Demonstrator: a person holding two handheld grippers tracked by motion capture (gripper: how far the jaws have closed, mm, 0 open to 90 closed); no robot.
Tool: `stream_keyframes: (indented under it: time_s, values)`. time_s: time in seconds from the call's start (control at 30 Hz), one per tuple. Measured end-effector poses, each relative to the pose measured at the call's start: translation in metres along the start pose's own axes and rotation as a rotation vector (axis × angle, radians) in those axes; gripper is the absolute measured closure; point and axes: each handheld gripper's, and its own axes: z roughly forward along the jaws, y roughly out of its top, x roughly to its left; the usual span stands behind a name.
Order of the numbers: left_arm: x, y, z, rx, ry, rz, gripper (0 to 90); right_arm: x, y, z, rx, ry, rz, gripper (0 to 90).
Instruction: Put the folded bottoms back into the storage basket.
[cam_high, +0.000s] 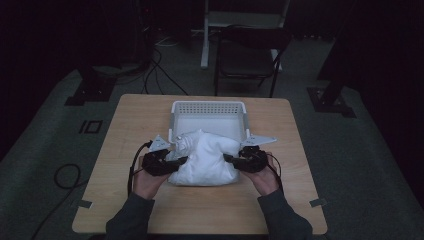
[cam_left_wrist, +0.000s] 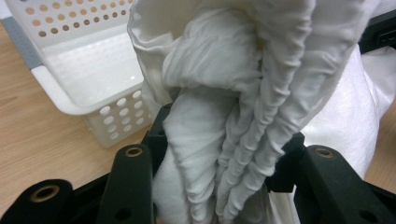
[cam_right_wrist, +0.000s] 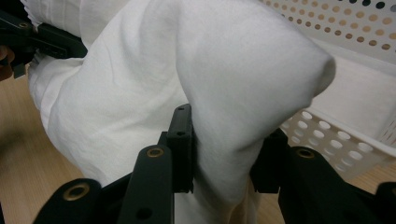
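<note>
One wooden table (cam_high: 125, 200), two grippers, one bundle of white cloth and one white perforated basket make up the scene. At the left, the left gripper (cam_high: 181, 160) sits in the person's left hand (cam_high: 146, 181), its jaws clamped on a gathered, wrinkled fold of the white cloth (cam_high: 207, 159); in the left gripper view that pleated fold (cam_left_wrist: 233, 140) rises between the two black jaws. Bare tabletop stretches from this hand out to the table's left edge. In the middle, the cloth lies as a rounded heap on the table, its far side pressed against the near wall of the basket (cam_high: 209, 106) and lapping over that rim; the basket stands at the table's far edge, centred. At the right, the right gripper (cam_high: 231, 160), held by the right hand (cam_high: 264, 179), pinches a smooth bulge of the same cloth (cam_right_wrist: 233, 93), with the basket wall (cam_right_wrist: 336, 140) just beside it. Free tabletop runs to the right edge and along the near edge in front of the cloth.
</note>
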Motion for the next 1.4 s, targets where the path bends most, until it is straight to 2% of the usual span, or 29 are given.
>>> stream_keyframes:
  time_s: [0.67, 1.07, 1.4]
  values:
    - [0.005, 0.014, 0.0, -0.021, 0.003, 0.0, 55.0, -0.005, 0.013, -0.002, -0.017, -0.018, -0.008, 66.4]
    - [0.011, 0.024, 0.001, -0.037, 0.001, -0.022, 55.1, -0.009, 0.024, -0.001, -0.026, -0.028, -0.009, 66.5]
    - [0.015, 0.032, 0.002, -0.042, 0.008, -0.015, 55.3, -0.012, 0.032, -0.001, -0.034, -0.035, -0.009, 66.5]
